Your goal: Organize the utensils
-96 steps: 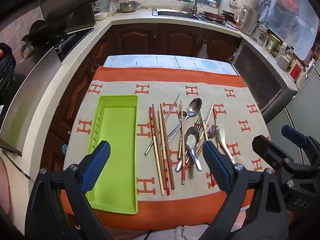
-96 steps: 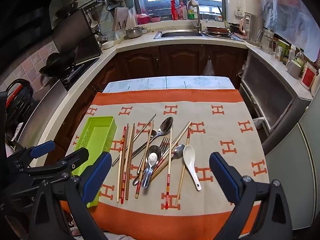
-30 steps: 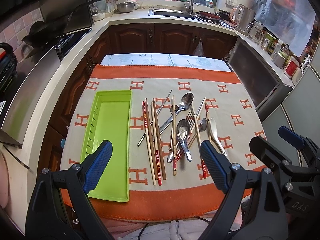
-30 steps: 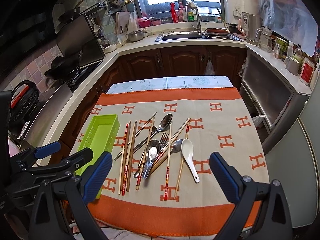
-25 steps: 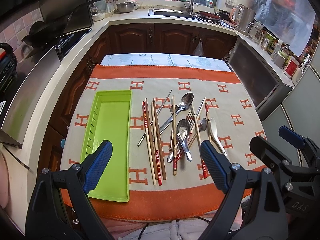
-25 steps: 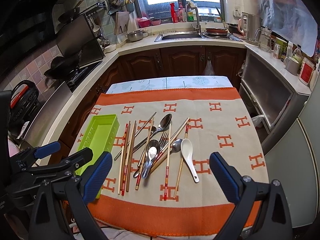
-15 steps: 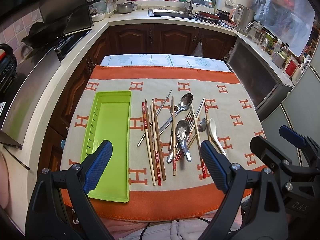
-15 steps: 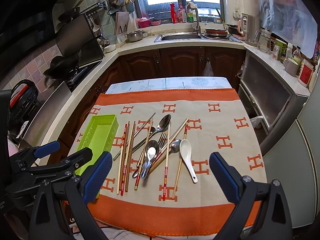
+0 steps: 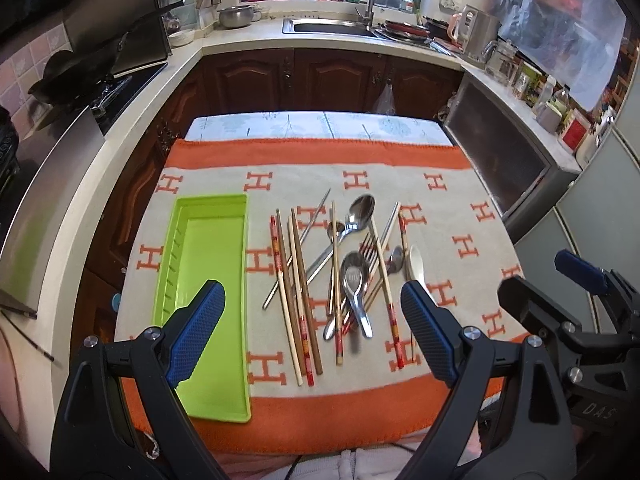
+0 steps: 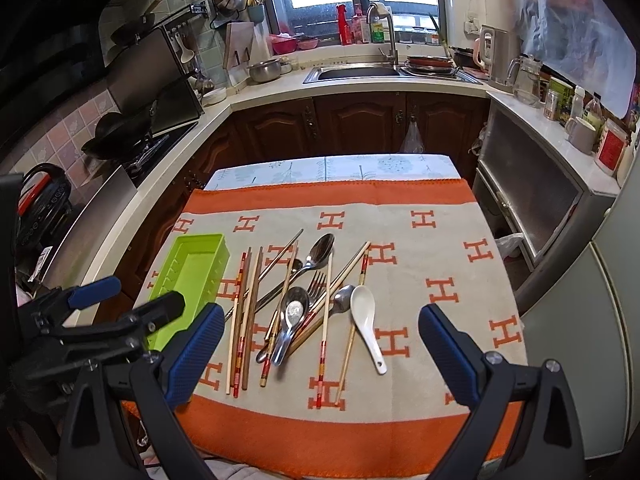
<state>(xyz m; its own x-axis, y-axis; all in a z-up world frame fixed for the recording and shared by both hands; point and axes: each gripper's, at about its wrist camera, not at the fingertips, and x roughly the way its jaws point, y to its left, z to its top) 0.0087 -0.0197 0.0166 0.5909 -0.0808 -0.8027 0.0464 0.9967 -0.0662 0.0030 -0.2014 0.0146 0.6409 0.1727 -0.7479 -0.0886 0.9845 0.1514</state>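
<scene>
You had sorted nothing yet: the tray [image 9: 208,256] lay bare, the utensils [image 9: 340,272] heaped beside it, both your grippers released.

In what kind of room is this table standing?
Most likely a home kitchen: a sink with a tap under the window, a wok on the stove, and dark wooden cabinets beneath the counter.

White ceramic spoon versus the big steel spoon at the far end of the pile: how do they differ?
The white ceramic spoon is short, opaque and matte; the big steel spoon is long, slim-handled and shiny. The ceramic one lies at the pile's right edge, handle toward the camera, mostly clear; the steel one's handle runs under chopsticks. Both rest on the patterned cloth, outside the green tray.
</scene>
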